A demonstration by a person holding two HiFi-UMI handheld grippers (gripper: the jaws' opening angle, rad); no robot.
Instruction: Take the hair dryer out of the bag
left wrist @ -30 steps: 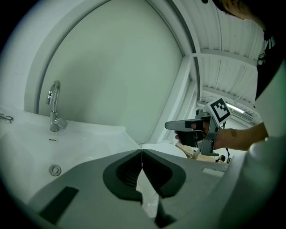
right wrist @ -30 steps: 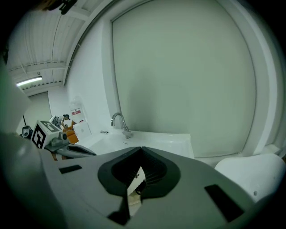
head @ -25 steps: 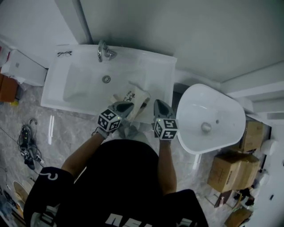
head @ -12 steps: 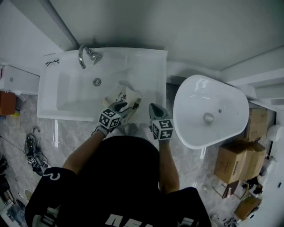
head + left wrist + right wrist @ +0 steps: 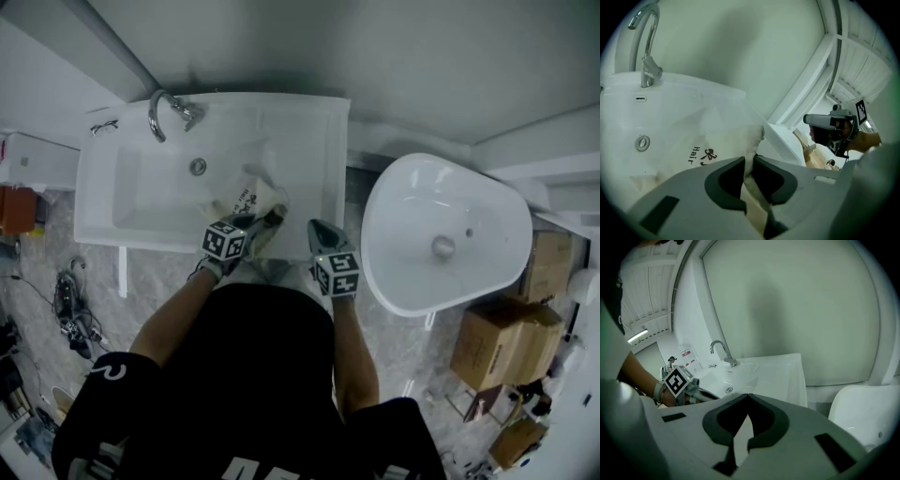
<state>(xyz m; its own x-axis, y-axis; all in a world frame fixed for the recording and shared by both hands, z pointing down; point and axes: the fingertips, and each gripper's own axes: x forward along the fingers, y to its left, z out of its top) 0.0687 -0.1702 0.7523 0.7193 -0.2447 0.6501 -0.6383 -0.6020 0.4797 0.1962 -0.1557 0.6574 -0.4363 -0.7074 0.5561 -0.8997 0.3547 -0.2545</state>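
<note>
Task barely begun: left gripper (image 5: 749, 163) jaws are closing on the edge of the cream cloth bag (image 5: 710, 140) by the white rectangular sink's (image 5: 323, 141) front edge, right gripper (image 5: 747, 397) clenched empty, hair dryer unseen, presumably still bagged.

**A:** Can you read any words here?

**B:** Yes, one. The bag (image 5: 717, 136) has the word "Hair" on it in dark letters, on its near left part.

**A:** Is there anything next to that word?

**B:** Some dark brush-like signs sit just beside it, but I cannot read them. From above, the print on the bag is too small to read.

**A:** What about the wall?

**B:** A small red and white sign (image 5: 686, 354) hangs far off, left of the tap (image 5: 723, 352). Its words are too tiny.

**A:** And the black shirt (image 5: 244, 375)?

**B:** It has white letters at the near edge, but they are cut off, so there is no word to read.
</note>
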